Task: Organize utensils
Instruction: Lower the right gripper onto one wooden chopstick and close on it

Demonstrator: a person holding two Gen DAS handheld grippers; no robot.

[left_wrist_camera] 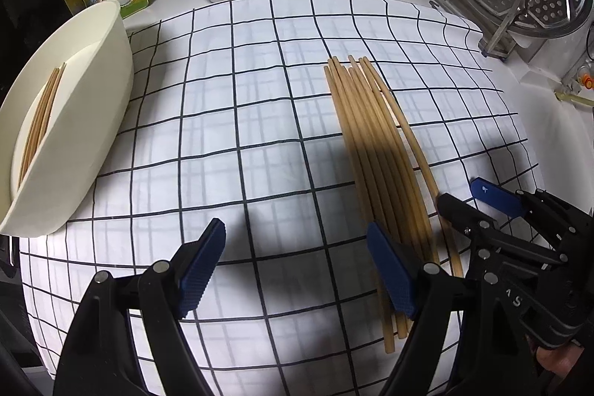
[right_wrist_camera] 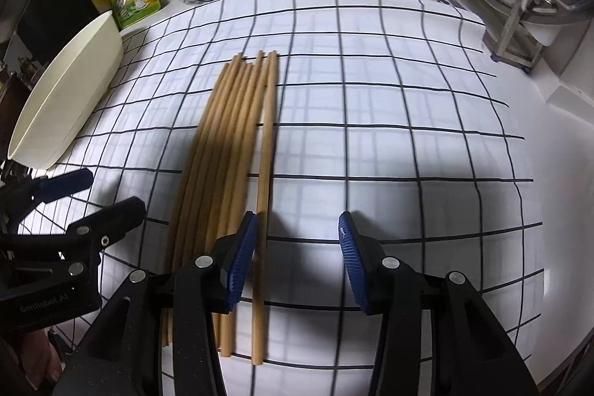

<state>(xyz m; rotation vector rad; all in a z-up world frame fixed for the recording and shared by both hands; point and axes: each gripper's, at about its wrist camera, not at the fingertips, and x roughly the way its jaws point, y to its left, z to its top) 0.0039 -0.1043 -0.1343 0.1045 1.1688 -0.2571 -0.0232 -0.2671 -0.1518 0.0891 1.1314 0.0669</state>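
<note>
Right wrist view: the right gripper point(right_wrist_camera: 297, 255) is partly open and holds nothing. One loose chopstick point(right_wrist_camera: 265, 151) lies just inside its left pad, at 12 o'clock. The other chopsticks point(right_wrist_camera: 222, 143) lie packed together at 11. They look light, stiff and slippery; grab near the middle. The left gripper point(left_wrist_camera: 297, 270) is wide open, empty. The white tub point(left_wrist_camera: 70, 121) with chopsticks inside sits at 9 o'clock. Nothing blocks the way.
</note>
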